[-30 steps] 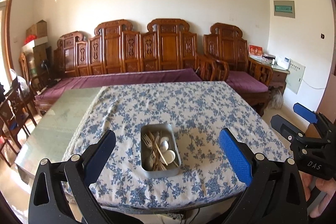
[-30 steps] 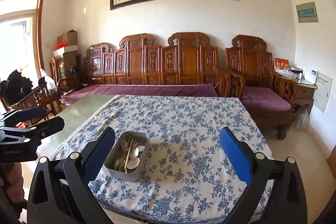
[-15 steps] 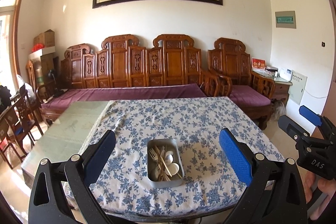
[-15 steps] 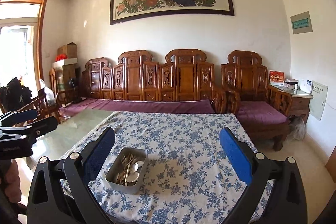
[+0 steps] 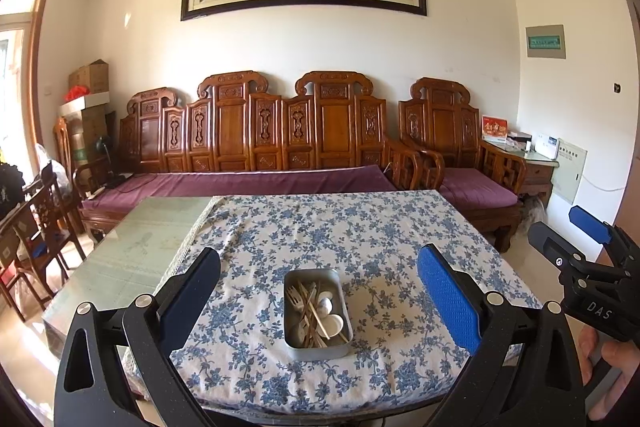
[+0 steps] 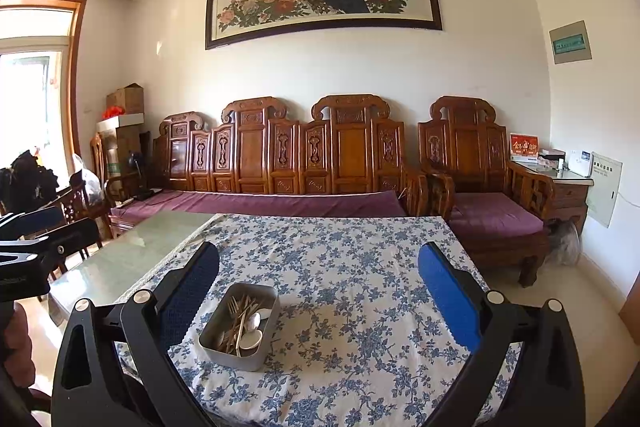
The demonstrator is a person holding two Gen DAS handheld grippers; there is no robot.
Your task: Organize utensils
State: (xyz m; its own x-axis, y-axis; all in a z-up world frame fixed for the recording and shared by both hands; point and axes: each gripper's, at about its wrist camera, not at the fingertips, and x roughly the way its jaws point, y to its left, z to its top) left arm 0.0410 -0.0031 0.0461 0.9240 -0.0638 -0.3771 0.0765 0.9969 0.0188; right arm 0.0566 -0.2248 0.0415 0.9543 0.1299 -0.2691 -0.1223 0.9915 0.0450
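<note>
A grey metal tin (image 5: 318, 345) sits near the front edge of a table with a blue-flowered cloth (image 5: 360, 235). It holds a fork (image 5: 295, 297), wooden chopsticks (image 5: 314, 311) and white spoons (image 5: 334, 323), all jumbled. In the right wrist view the same tin (image 6: 236, 351) lies left of centre. My left gripper (image 5: 318, 291) is open, held back from and above the tin, with nothing between its fingers. My right gripper (image 6: 320, 293) is open too and empty. The right gripper (image 5: 576, 247) also shows at the right of the left wrist view.
The left part of the table top is bare glass (image 5: 132, 247). Behind the table runs a carved wooden bench with purple cushions (image 5: 248, 183) and an armchair (image 5: 472, 187). Wooden chairs (image 5: 36, 227) stand at the left. A hand (image 5: 612, 363) holds the right gripper's handle.
Both cameras have tilted upward and drawn slightly back, so the table and tin sit lower in view and more wall and painting show. Both grippers stay open; the tin has not moved.
</note>
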